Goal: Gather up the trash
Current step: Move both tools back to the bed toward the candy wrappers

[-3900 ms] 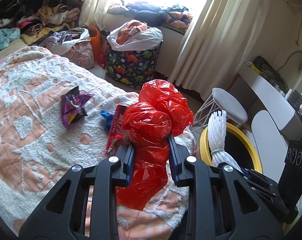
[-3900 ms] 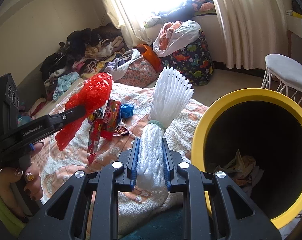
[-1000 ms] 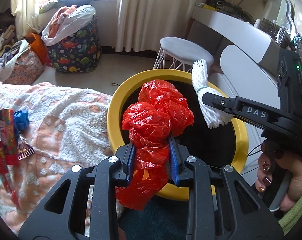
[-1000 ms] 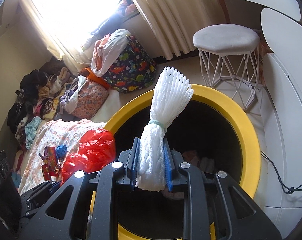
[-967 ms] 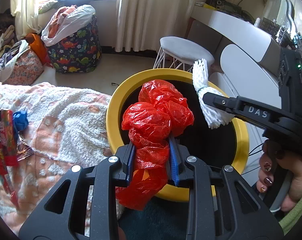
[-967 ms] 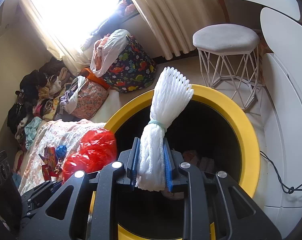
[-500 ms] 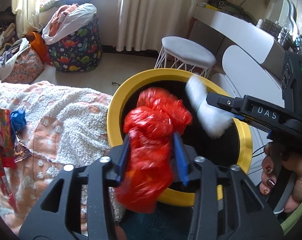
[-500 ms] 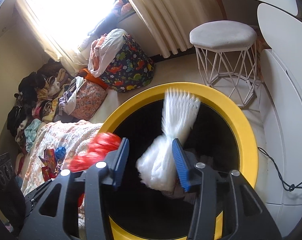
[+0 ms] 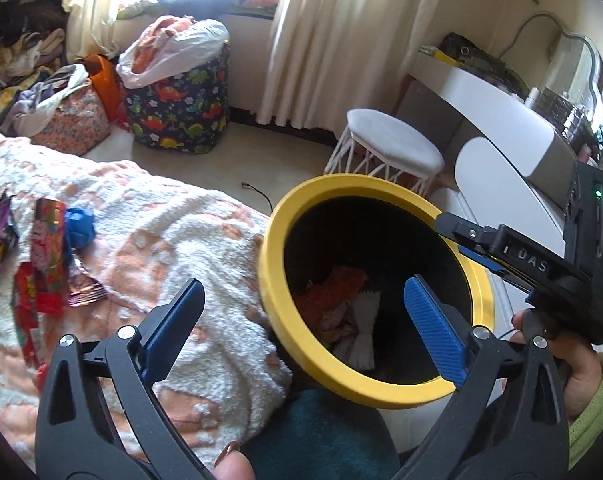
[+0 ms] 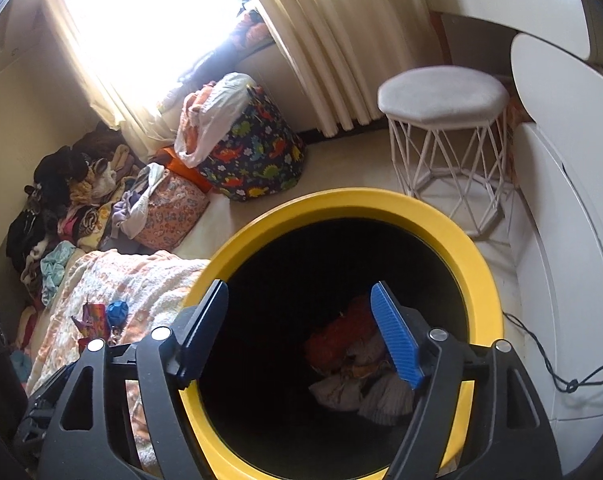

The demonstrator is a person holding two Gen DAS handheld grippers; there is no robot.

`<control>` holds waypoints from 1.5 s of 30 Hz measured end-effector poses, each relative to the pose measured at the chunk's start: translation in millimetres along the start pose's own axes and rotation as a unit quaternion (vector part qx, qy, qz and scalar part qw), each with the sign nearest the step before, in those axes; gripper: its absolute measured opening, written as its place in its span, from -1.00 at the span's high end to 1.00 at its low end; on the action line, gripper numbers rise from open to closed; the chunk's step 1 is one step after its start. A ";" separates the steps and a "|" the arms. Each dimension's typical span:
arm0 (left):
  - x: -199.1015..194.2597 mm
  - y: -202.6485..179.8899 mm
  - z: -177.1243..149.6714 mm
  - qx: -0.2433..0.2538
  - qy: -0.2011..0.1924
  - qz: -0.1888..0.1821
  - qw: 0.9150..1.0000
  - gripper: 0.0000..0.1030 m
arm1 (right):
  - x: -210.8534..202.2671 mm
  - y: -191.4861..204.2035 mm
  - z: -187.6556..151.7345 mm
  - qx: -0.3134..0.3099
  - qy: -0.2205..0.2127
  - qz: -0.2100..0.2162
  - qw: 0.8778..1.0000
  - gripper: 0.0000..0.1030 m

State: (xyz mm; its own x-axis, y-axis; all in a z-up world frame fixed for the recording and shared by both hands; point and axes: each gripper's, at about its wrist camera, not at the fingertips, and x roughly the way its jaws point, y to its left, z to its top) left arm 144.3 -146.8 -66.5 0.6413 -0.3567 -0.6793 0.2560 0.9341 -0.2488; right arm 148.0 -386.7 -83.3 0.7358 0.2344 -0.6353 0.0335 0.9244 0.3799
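Left gripper (image 9: 301,304): jaws opening, spread wide, nothing between the pads. It hangs over the near rim of the yellow-rimmed bin (image 9: 269,256). Right gripper (image 10: 297,320): jaws opening too, empty, aimed straight into the same bin's mouth.

Red plastic bag (image 9: 333,288) lies at the bottom of the bin, white foam net (image 9: 363,336) just beside it at 5 o'clock. Both are loose in there, among other scraps.

In the left view the right gripper's body comes in at 3 o'clock over the bin rim, a hand (image 9: 569,364) with a green sleeve on its handle.

Bed (image 9: 161,240) sits at 9 o'clock of the bin, touching it. Wrappers (image 9: 41,256) and a blue wad (image 9: 77,226) lie on it, well apart from the bin. White stool (image 10: 441,96) stands at 1 o'clock beyond the bin.
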 end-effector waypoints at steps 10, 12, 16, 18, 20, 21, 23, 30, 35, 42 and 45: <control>-29.8 13.4 7.5 -0.008 -0.045 0.027 0.999 -0.78 | -15.3 21.8 -2.0 -0.033 -0.038 0.023 0.998 -0.50; -35.6 15.3 9.0 -0.008 -0.054 0.032 0.998 -0.78 | -17.1 24.8 -2.0 -0.039 -0.044 0.027 0.998 -0.50; -43.8 19.7 10.5 -0.010 -0.067 0.042 0.997 -0.78 | -21.3 30.2 -3.6 -0.049 -0.054 0.033 0.997 -0.51; -47.4 23.3 10.9 -0.014 -0.073 0.046 0.996 -0.78 | -23.2 33.0 -4.9 -0.055 -0.058 0.035 0.996 -0.51; -49.8 26.9 10.7 -0.019 -0.075 0.049 0.996 -0.78 | -24.2 35.9 -5.4 -0.061 -0.062 0.037 0.996 -0.52; -51.1 28.6 10.0 -0.021 -0.077 0.051 0.996 -0.78 | -25.2 37.3 -6.0 -0.062 -0.062 0.037 0.995 -0.52; -54.1 33.3 9.8 -0.026 -0.081 0.054 0.995 -0.78 | -26.7 42.3 -7.9 -0.066 -0.064 0.041 0.995 -0.52; -64.5 46.9 9.3 -0.038 -0.093 0.067 0.993 -0.78 | -28.6 57.9 -13.1 -0.083 -0.068 0.048 0.993 -0.52; -70.0 58.6 8.2 -0.051 -0.100 0.075 0.991 -0.78 | -27.7 69.6 -18.8 -0.097 -0.063 0.055 0.992 -0.52; -77.4 71.5 7.5 -0.065 -0.108 0.082 0.989 -0.78 | -25.3 86.5 -29.3 -0.117 -0.054 0.064 0.990 -0.52; -79.4 78.5 7.2 -0.073 -0.110 0.085 0.988 -0.78 | -24.3 94.3 -35.1 -0.126 -0.048 0.070 0.988 -0.52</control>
State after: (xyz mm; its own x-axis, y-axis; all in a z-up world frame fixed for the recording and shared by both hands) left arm 118.7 -45.3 -27.1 0.8120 -0.1732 -0.5574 0.0342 0.9675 -0.2507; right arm 109.5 -294.7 -55.7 0.7828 0.3460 -0.5172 -0.2326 0.9336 0.2725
